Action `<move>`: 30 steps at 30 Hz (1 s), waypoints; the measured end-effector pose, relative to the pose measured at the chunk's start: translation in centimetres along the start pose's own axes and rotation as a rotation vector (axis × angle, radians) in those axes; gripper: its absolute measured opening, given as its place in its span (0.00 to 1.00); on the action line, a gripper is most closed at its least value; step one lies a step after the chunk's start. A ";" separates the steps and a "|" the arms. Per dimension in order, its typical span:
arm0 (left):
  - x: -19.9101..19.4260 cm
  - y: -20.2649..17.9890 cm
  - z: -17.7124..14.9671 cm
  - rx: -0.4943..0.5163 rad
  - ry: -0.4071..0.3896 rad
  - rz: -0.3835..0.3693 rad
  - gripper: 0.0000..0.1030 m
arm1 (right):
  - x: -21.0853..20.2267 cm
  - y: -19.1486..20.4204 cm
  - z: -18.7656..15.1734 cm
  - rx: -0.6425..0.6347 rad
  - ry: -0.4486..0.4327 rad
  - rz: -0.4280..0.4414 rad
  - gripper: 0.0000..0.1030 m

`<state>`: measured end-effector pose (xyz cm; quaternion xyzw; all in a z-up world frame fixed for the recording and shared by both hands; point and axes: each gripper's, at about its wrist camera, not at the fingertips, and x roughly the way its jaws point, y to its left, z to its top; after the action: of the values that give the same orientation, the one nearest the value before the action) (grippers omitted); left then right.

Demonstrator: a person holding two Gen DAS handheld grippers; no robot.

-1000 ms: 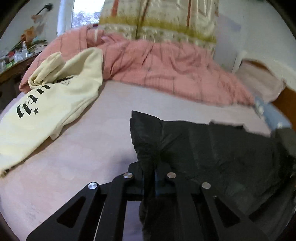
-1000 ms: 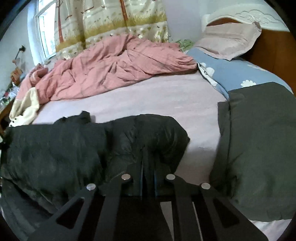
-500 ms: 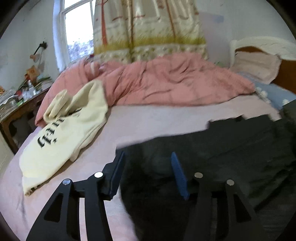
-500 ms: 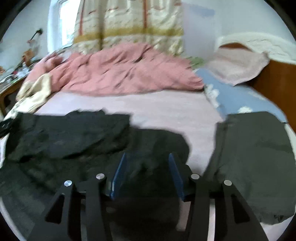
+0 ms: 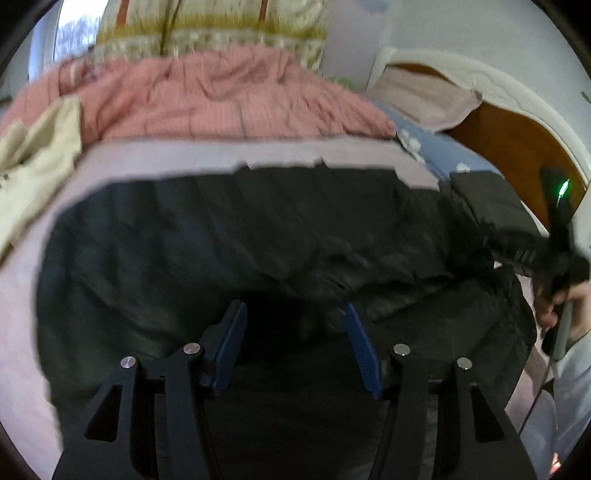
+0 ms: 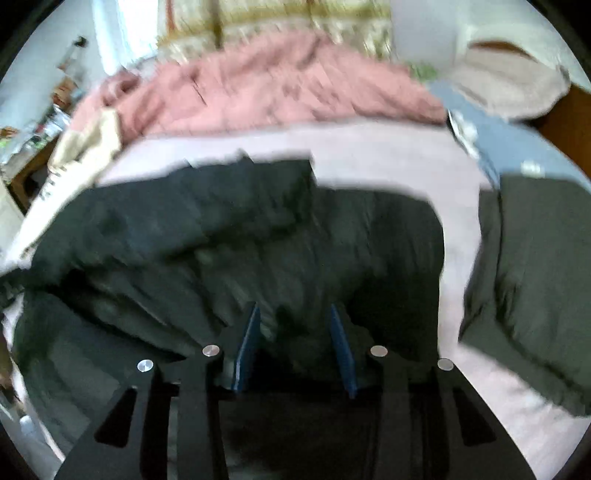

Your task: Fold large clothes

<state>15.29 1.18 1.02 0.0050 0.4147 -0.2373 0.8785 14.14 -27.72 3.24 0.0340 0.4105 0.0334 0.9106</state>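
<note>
We hold the left tongs (image 5: 293, 334) over the black garment (image 5: 236, 236). Their blue pads (image 5: 232, 347) stand apart and press on nothing; the jaws are opening, with only dark cloth lying under the gap. The right tongs (image 6: 293, 338) are also released. Their pads (image 6: 246, 350) stand apart above the same garment (image 6: 229, 240), and these jaws are closing a little, but they do not pinch the fabric.

The black garment lies spread across the bed (image 5: 207, 155), on the pale pink sheet, wide from left to right and wrinkled. In the left wrist view its far edge runs almost straight across the sheet. At the right edge of this view we see the other tongs (image 5: 557, 236) with a small green light, held by a hand (image 5: 565, 306) in a light sleeve, just above the garment's right end.

To the right of the black garment, apart from it by a strip of sheet, lies a dark grey folded cloth (image 6: 532, 280). Behind the garment a pink quilt (image 6: 273, 85) is heaped along the bed. At the left lies a cream garment (image 5: 33, 162), partly against the quilt. Farther right are a blue pillowcase with white flowers (image 5: 436, 151), a beige pillow (image 5: 421, 99) and a wooden headboard (image 5: 517, 147). A patterned curtain (image 5: 221, 22) hangs behind. Both views are blurred.
</note>
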 end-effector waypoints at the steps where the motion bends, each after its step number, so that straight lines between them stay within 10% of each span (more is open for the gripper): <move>1: 0.8 -0.3 0.0 -0.011 0.012 0.010 0.53 | -0.1 0.4 0.9 -0.004 -0.002 0.009 0.50; 4: 2.4 0.6 0.2 -0.131 0.037 0.080 0.53 | 1.0 0.6 3.5 0.029 -0.012 0.020 0.79; 8: 3.4 1.6 0.7 -0.261 0.037 -0.014 0.51 | 5.3 -0.2 5.4 0.126 0.042 0.002 0.80; 10: 4.2 1.2 0.7 -0.227 0.050 0.053 0.46 | 7.4 -0.6 5.6 0.136 0.056 -0.030 0.79; 11: 4.6 1.3 0.6 -0.218 0.058 0.093 0.32 | 8.1 -0.6 5.6 0.126 0.051 -0.036 0.65; 13: 5.1 1.7 0.1 -0.232 0.065 0.116 0.09 | 9.0 -0.7 5.3 0.106 0.052 -0.015 0.07; 14: 5.2 1.8 -0.2 -0.235 0.066 0.110 0.00 | 9.1 -1.0 5.0 0.116 0.048 0.001 0.03; 30: -3.4 2.6 0.0 -0.141 -0.169 0.236 0.06 | -0.4 -4.7 -1.2 0.073 -0.021 -0.183 0.01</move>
<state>14.54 4.91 3.05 -0.0279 0.3515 -0.1025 0.9302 13.08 -32.43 2.30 0.0298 0.4031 -0.0655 0.9123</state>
